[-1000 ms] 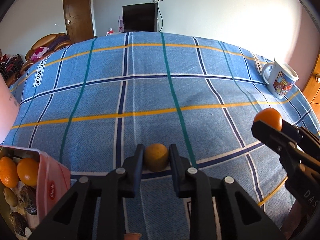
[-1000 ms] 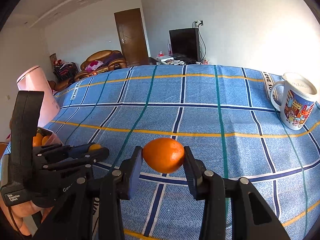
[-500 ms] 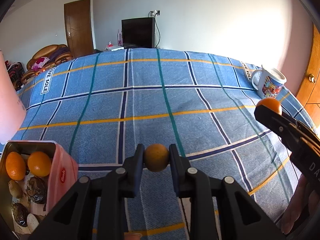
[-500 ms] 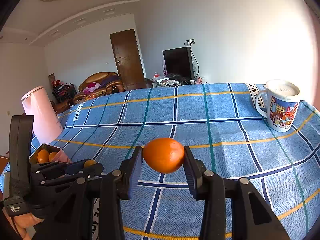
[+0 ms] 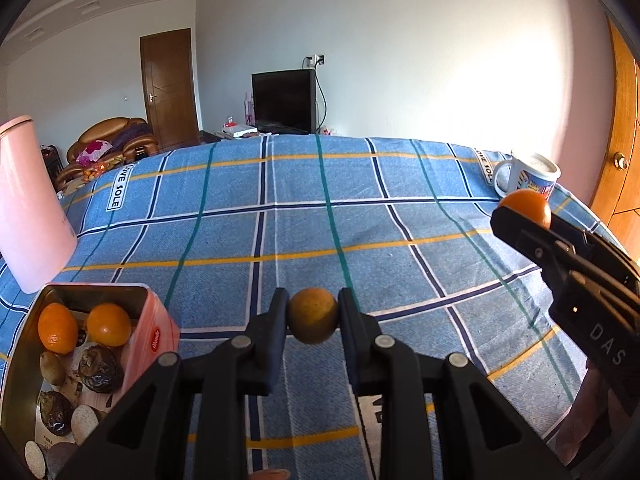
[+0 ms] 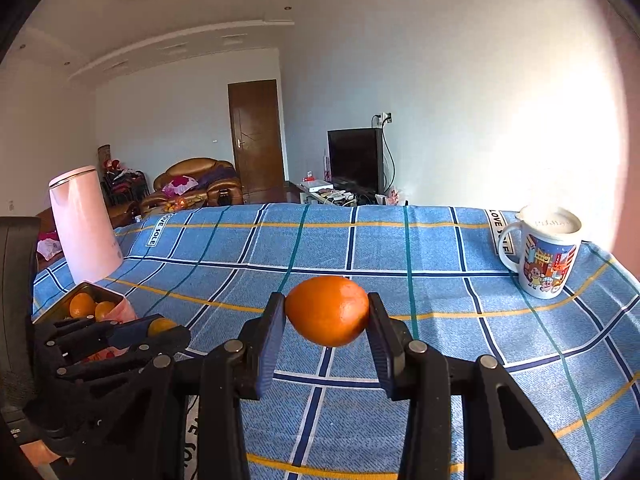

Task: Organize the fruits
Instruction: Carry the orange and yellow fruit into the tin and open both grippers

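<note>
Left wrist view: the left gripper (image 5: 313,322) has its fingers (image 5: 276,320) closed narrowly on a small dull-orange fruit (image 5: 313,321), which is held clear above the surface (image 5: 360,240), covered by a blue plaid cloth. At lower left an open tin (image 5: 150,338) rests on the cloth and contains two oranges (image 5: 109,325), side by side, along with several dark and pale round items. A pink kettle (image 5: 28,208) stands just behind the tin. At the right edge the right gripper (image 5: 524,210) is visible with an orange between its fingers, and a printed mug (image 5: 528,176) stands behind it near the far right corner. Right wrist view: the right gripper (image 6: 327,312) has its fingers (image 6: 380,320) clamped on a large orange (image 6: 327,311), held above the cloth. The left gripper (image 6: 160,328) appears at lower left, with the tin (image 6: 120,308) and kettle (image 6: 84,224) beyond it. The mug (image 6: 548,256) stands upright at right, well apart from the tin.
</note>
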Demonstrator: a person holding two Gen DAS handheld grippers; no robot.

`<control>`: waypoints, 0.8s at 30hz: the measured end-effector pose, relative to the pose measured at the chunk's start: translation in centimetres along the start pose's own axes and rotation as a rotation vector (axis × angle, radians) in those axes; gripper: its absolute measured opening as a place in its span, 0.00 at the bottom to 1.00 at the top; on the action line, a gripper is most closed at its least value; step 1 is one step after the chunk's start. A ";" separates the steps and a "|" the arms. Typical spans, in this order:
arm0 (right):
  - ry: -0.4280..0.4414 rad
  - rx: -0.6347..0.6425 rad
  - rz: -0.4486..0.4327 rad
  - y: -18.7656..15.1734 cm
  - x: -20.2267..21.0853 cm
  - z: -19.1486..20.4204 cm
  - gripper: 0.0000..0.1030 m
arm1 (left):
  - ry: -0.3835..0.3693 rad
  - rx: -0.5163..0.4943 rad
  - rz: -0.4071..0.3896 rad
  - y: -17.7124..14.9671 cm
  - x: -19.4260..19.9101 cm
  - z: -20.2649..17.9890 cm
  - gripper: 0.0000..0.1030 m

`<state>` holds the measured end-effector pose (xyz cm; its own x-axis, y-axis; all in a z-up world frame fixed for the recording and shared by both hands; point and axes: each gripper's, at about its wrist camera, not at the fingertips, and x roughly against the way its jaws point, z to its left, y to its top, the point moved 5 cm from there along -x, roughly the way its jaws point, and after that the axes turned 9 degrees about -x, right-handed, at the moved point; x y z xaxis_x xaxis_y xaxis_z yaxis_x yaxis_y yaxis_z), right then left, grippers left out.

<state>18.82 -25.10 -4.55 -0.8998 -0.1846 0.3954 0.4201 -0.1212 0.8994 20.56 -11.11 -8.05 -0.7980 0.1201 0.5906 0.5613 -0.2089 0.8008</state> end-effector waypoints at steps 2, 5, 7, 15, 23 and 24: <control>-0.003 0.003 -0.012 0.1 0.1 -0.1 0.41 | 0.003 0.002 -0.015 0.0 0.4 0.1 0.26; -0.006 0.007 -0.028 0.1 0.4 0.0 0.41 | 0.010 0.004 -0.038 -0.1 0.9 0.2 0.26; -0.010 0.013 -0.042 0.1 0.7 0.1 0.41 | 0.013 0.003 -0.051 -0.1 1.2 0.3 0.26; -0.020 0.034 -0.085 0.0 1.8 0.7 0.41 | 0.041 -0.012 -0.123 -0.3 3.1 0.4 0.26; -0.022 0.048 -0.108 -0.4 2.9 1.2 0.41 | 0.053 -0.016 -0.175 -0.5 4.6 0.6 0.26; -0.023 0.050 -0.112 -0.4 3.0 1.3 0.41 | 0.054 -0.014 -0.178 -0.5 4.7 0.7 0.26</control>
<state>15.76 -24.36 -3.50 -0.9435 -0.1498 0.2955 0.3107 -0.0906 0.9462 16.69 -9.75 -5.61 -0.8953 0.1045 0.4331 0.4071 -0.2028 0.8906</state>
